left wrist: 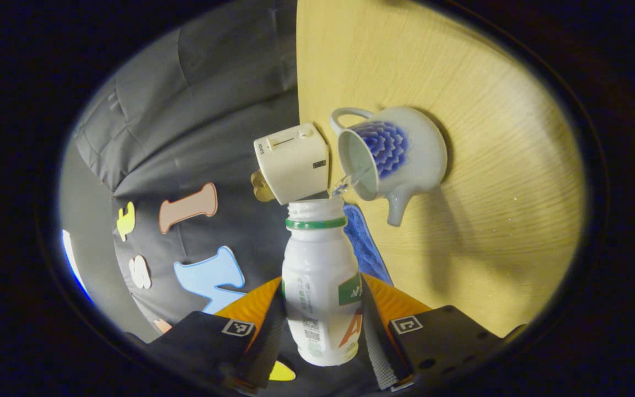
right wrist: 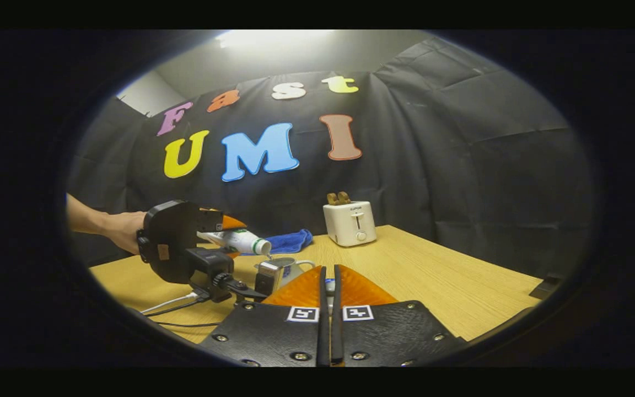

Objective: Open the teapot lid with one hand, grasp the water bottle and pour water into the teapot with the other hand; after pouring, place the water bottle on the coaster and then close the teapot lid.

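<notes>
In the left gripper view the left gripper [left wrist: 322, 331] has its fingers pressed on either side of the water bottle [left wrist: 320, 286], holding it by the lower body with the uncapped mouth tipped toward the teapot [left wrist: 392, 151]. A thin stream of water [left wrist: 345, 184] runs from the bottle's mouth into the teapot's open top; the teapot stands on the wooden worktop [left wrist: 488, 220], its handle and spout both visible. Just beside the teapot are a white toaster [left wrist: 294, 161] and a blue cloth [left wrist: 364, 242]. In the right gripper view the right gripper [right wrist: 328, 309] has its fingers drawn close together, with only a thin slit between them; a small pale thing sits at their tips, possibly the teapot lid, but the view is too poor to tell. Farther off in that view, a hand [right wrist: 122, 229] holds the other gripper with the bottle lying nearly level above the teapot, and the toaster stands behind on the worktop near the cloth.
</notes>
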`<state>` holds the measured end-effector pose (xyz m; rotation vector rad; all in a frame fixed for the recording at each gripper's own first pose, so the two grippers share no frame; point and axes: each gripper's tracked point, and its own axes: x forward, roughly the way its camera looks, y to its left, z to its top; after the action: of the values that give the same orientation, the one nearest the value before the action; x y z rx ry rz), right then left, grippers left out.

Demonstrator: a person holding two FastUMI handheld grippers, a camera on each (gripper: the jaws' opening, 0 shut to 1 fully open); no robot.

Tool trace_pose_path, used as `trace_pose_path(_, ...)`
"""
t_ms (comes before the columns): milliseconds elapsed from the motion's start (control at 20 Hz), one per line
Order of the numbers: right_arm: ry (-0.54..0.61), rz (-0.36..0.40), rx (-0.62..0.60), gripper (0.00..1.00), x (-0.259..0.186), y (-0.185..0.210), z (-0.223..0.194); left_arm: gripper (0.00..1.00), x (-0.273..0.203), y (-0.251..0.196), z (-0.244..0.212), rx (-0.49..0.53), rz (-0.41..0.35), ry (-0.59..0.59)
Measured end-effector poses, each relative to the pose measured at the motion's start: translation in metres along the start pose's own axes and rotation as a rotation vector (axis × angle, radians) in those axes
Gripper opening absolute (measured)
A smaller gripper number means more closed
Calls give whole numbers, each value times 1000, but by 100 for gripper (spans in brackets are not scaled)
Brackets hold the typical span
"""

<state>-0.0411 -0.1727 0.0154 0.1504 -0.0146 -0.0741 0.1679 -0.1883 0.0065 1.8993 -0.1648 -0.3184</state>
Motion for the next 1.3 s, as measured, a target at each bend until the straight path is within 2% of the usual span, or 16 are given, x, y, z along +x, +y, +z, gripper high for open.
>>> trace_pose_path(150,6,4,1,1,0,1,-1,75,0,0,-3,12,2,9)
trace_pose_path(200,9,4,1,1,1,1,-2,69,1,1,-3,16,3,9)
trace_pose_path(250,8,4,1,1,1,0,-2,81,1,1,-3,22,4,9)
trace_pose_path(600,9,1,12,1,1,-2,-1,82,-1,8,-1,74,13,9)
trace_pose_path(700,10,2,15,1,1,-2,0,81,-1,11,0,93,19,10)
trace_pose_path(750,9,3,16,1,1,-2,0,75,-1,11,1,103,22,10)
trace_pose_path(800,7,3,16,1,0,-3,1,81,-1,11,0,112,20,9)
trace_pose_path(1250,9,4,20,1,0,-3,0,81,0,16,9,176,17,-15)
trace_pose_path(1300,10,5,21,1,0,-3,0,75,0,16,9,177,11,-18)
